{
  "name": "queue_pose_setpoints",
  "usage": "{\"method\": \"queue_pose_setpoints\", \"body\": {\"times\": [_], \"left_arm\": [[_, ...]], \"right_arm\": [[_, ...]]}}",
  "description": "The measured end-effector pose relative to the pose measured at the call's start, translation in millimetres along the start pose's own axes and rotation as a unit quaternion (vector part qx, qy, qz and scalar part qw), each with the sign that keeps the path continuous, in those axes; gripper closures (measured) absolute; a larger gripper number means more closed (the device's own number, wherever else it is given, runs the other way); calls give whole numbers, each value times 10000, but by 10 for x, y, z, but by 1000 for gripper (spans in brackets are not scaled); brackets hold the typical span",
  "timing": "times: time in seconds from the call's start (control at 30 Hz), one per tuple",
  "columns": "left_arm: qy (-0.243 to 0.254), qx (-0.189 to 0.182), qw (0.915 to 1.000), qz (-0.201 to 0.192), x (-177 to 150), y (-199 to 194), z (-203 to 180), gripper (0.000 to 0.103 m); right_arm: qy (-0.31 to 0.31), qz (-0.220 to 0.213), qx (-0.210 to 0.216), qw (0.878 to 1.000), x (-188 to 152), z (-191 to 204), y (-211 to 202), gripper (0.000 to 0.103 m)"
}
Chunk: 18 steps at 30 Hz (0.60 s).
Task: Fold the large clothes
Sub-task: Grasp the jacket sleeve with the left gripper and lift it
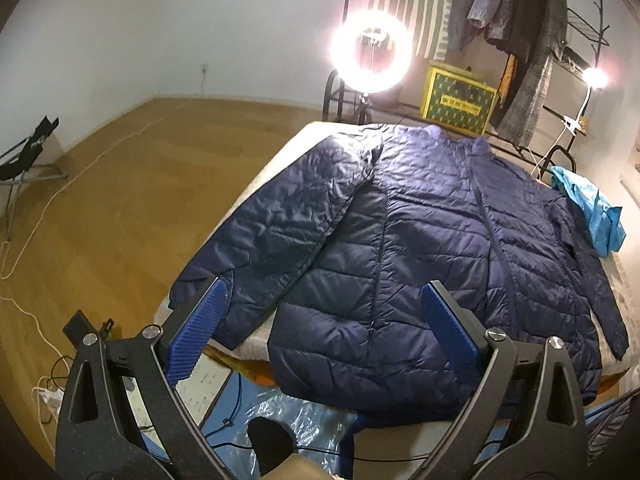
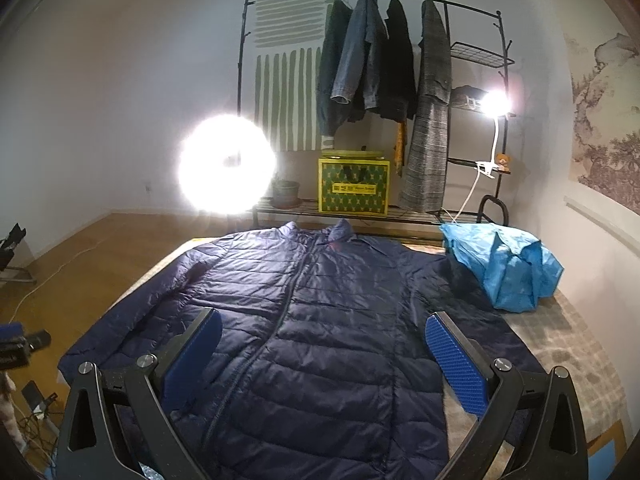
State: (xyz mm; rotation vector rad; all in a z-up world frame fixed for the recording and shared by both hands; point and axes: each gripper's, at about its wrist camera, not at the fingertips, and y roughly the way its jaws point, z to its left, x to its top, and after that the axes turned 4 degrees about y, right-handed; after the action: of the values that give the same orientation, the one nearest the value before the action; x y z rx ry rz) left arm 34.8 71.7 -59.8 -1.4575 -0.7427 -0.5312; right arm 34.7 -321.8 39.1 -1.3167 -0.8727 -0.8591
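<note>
A navy quilted puffer jacket (image 1: pixel 420 232) lies flat, front up and zipped, on the table, collar at the far end, both sleeves spread out to the sides. It also shows in the right wrist view (image 2: pixel 320 320). My left gripper (image 1: pixel 324 296) is open and empty, held above the jacket's near hem and left sleeve cuff. My right gripper (image 2: pixel 324 328) is open and empty, held above the jacket's lower body. Neither touches the jacket.
A crumpled light blue bag (image 2: pixel 508 264) sits on the table's far right, on the right sleeve. The table (image 2: pixel 576 344) has a plaid cover. A ring light (image 2: pixel 226 164), a yellow-green box (image 2: pixel 354 186) and a clothes rack (image 2: pixel 400 80) stand behind. Cables lie on the wooden floor (image 1: pixel 100 200).
</note>
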Motion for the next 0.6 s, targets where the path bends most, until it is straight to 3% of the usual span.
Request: {"method": "queue_pose_setpoints", "body": {"times": [0.2,0.37,0.6], "left_arm": [[-365,-156,9989,253,20,184,156,7],[-789,-297,9949,550,84,408,280,15],[-1789,-894,9753,940,277,820,339,21]], "right_arm": [[-159,51,153,9997,136,133,198,0],[-452,-83,96,9989,327,244,344,0],[-378,-178,280,9987,435,264,635,0]]}}
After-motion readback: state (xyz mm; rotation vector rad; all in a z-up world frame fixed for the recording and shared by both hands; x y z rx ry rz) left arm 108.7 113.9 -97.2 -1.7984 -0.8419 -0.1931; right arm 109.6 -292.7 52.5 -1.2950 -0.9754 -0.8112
